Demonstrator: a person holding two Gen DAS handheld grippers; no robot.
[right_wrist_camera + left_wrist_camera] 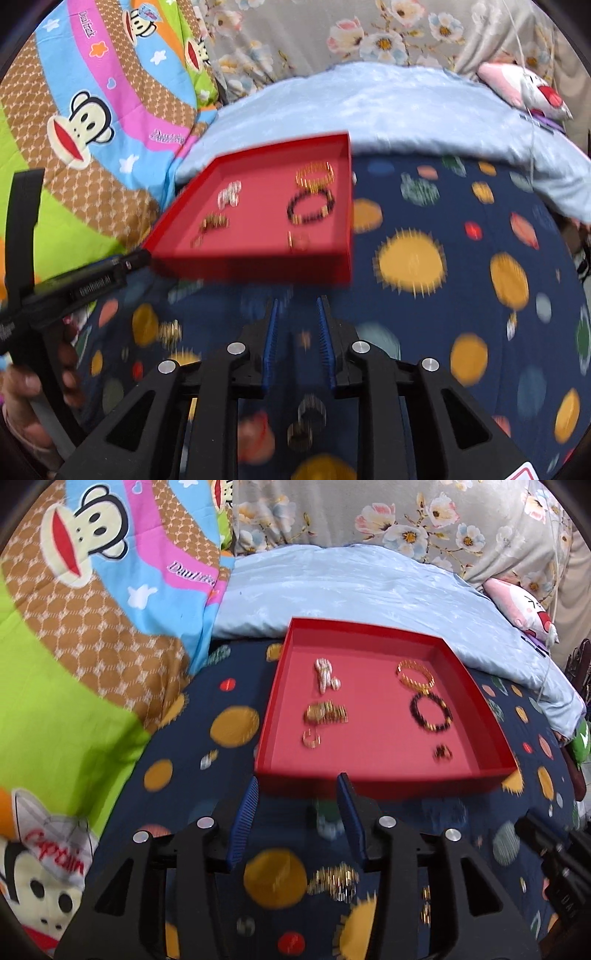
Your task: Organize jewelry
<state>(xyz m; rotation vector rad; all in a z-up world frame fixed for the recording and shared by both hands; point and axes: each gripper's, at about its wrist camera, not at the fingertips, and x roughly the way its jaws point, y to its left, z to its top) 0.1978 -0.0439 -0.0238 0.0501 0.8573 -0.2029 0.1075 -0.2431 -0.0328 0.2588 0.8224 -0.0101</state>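
You are working on a bed [229, 672] covered in a navy spotted sheet, with the red tray [384, 781] lying at twelve o'clock from both tools. Inside it, the gold bracelet [415, 674] and black bracelet [431, 712] sit toward two o'clock, the pale beaded piece [325, 675] and gold cluster [325, 713] toward eleven, and two small rings nearer the front wall.

Your left hand-held gripper [297, 790] has its fingers apart and holds nothing; the right hand-held gripper [297, 308] is likewise parted and empty.

What remains looks to be the loose pieces on the sheet. A gold chain pile [334, 880] lies at six o'clock from the left fingertips, under the tool; small rings [306, 421] lie at six o'clock beneath the right one.

Both views are blurred, so steady yourself first. Draw back toward six, come down straight over one piece, and close on metal only, since the soft sheet will likely bunch between the pads. Lift the chain high, or it may trail on the tray wall.
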